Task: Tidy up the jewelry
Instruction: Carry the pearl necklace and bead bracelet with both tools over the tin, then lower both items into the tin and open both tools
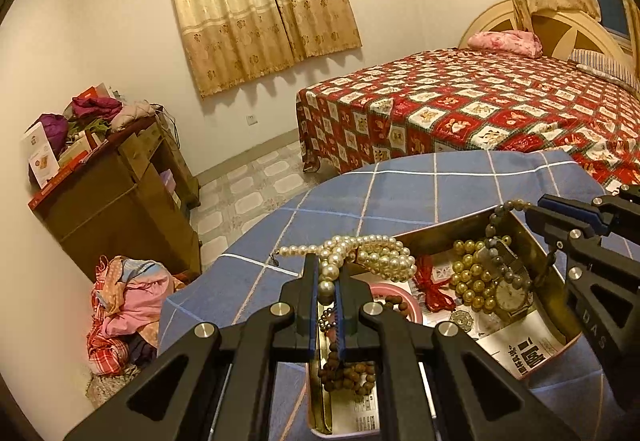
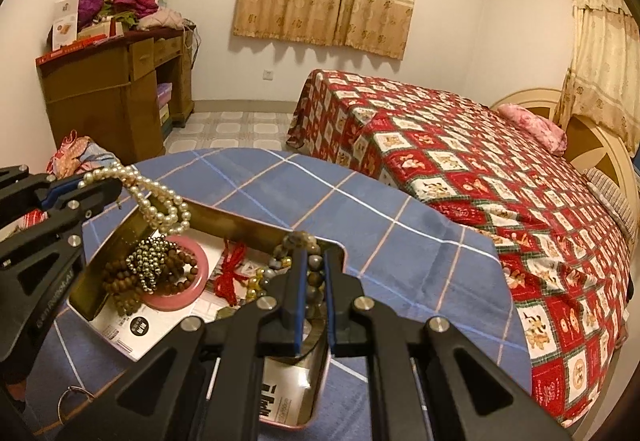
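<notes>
A metal tin [image 1: 448, 227] [image 2: 240, 225] lined with printed paper stands on the blue checked table. My left gripper [image 1: 326, 273] [image 2: 100, 185] is shut on a white pearl necklace [image 1: 376, 253] [image 2: 160, 207] that hangs over the tin's left rim. My right gripper [image 2: 314, 269] [image 1: 534, 211] is shut on a grey stone bead bracelet [image 2: 298, 243] [image 1: 498, 219] at the tin's right corner. Inside lie brown wooden beads [image 1: 348, 373] [image 2: 120, 277], a pink bangle [image 2: 192, 281], gold beads [image 1: 472, 277], a red cord [image 1: 434, 289] [image 2: 230, 277] and a watch [image 1: 512, 295].
The blue checked tablecloth [image 1: 400, 193] [image 2: 400, 233] covers the table. A bed with a red patterned cover [image 2: 500, 181] stands beyond to the right. A wooden desk with clutter [image 1: 112, 185] and a clothes pile [image 1: 124, 301] are at the left. A metal ring [image 2: 70, 401] lies near the table's front.
</notes>
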`<move>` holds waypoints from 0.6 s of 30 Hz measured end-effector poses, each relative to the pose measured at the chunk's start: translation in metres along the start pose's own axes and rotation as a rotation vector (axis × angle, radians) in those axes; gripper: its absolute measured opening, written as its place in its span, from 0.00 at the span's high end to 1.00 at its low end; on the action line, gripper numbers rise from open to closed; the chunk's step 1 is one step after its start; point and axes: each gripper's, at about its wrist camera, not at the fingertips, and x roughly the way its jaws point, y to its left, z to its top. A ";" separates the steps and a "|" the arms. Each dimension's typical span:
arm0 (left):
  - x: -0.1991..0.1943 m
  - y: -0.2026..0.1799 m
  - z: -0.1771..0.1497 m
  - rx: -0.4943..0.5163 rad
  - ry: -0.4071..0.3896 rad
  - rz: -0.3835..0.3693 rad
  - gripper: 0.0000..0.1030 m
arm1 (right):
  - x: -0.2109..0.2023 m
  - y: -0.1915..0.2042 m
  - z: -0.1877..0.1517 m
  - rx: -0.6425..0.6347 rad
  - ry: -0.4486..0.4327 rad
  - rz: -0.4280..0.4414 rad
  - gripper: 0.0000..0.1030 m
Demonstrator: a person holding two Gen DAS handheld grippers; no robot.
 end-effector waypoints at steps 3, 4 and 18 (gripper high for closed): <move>0.005 0.000 -0.001 -0.003 0.009 -0.003 0.94 | 0.004 0.002 0.000 -0.008 0.010 0.000 0.91; 0.007 0.000 -0.001 -0.005 0.014 -0.006 0.94 | 0.005 0.002 0.000 -0.008 0.013 0.000 0.91; 0.024 -0.001 -0.011 0.009 0.055 0.004 0.94 | 0.020 0.006 -0.003 -0.016 0.048 -0.002 0.91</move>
